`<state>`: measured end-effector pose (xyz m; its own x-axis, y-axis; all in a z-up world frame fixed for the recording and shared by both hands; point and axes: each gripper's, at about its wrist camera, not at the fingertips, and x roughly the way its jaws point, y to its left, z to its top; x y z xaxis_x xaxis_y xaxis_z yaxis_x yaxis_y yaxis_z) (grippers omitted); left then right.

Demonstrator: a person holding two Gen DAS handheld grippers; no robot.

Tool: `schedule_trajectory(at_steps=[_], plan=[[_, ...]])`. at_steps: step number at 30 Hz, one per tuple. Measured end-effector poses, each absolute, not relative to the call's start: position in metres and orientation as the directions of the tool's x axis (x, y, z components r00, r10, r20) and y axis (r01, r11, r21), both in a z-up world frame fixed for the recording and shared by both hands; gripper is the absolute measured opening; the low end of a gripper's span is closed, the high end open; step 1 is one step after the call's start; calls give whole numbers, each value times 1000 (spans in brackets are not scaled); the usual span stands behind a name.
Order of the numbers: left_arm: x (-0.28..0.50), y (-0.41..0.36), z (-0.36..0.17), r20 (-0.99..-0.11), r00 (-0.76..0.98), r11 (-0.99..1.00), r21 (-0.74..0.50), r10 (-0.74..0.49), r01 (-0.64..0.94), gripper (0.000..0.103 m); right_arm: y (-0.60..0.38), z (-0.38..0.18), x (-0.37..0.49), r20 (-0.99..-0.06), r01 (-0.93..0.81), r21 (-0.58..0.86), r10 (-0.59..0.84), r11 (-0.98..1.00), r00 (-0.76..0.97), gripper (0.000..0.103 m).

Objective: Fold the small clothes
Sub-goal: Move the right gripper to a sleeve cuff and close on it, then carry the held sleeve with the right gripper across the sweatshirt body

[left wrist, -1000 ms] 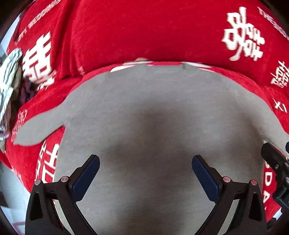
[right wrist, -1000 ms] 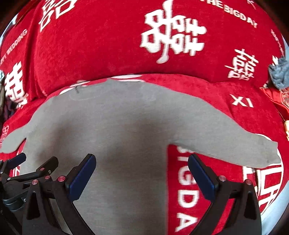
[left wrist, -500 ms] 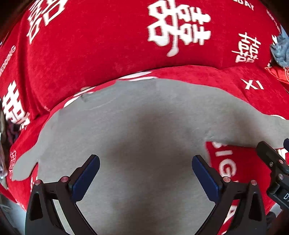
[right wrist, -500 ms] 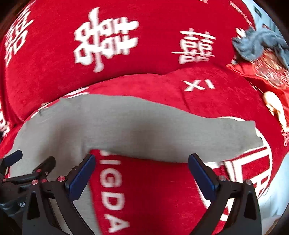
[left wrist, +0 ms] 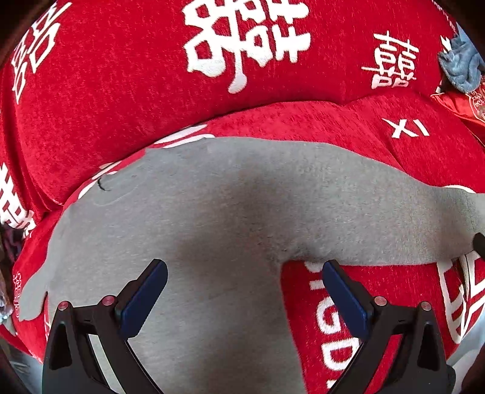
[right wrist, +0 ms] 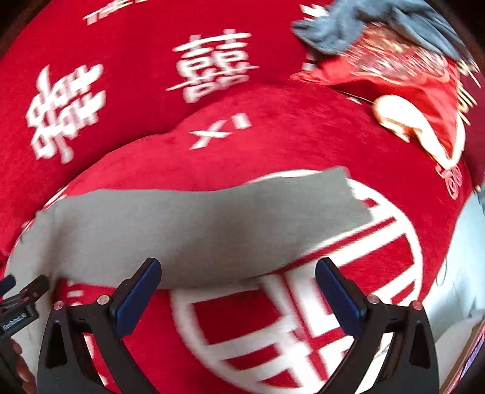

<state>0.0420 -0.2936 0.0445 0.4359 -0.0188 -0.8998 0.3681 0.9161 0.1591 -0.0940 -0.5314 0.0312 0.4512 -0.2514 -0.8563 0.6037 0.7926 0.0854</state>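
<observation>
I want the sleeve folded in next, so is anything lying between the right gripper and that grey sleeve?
Nothing visible does. The right gripper is open over the grey sleeve, which lies flat on the red cover. The crumpled blue-grey cloth sits far off.

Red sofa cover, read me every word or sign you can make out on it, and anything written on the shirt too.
"XI": white letters on the red sofa cover, seat part.
"IGD": cut-off white letters on the seat, beside the grey shirt.
Large white double-happiness signs: on the backrest.
Smaller white Chinese character: on the backrest, right of them.
Round white emblem: on the seat, under the sleeve.
Grey shirt: no lettering visible.
Top-edge lettering in the right wrist view: too blurred.
</observation>
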Motion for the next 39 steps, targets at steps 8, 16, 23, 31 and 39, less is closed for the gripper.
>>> schedule_trajectory(at_steps=[8, 16, 23, 31, 39], plan=[[49, -312, 36, -905, 426, 913, 164, -11, 373, 102, -590, -2, -107, -873, 695, 152, -235, 703, 428, 95], [60, -325, 29, -911, 412, 915, 151, -18, 375, 102, -588, -6, -70, -824, 610, 22, -331, 792, 460, 36], [77, -328, 30, -907, 420, 921, 137, -32, 365, 102, -608, 19, -97, -755, 584, 222, -242, 780, 610, 7], [85, -328, 9, -929, 370, 917, 136, -13, 374, 102, -594, 39, -111, -710, 584, 240, -270, 776, 650, 7], [74, -309, 31, -916, 395, 925, 93, -65, 369, 102, -590, 54, -114, -704, 572, 271, -246, 774, 666, 7]])
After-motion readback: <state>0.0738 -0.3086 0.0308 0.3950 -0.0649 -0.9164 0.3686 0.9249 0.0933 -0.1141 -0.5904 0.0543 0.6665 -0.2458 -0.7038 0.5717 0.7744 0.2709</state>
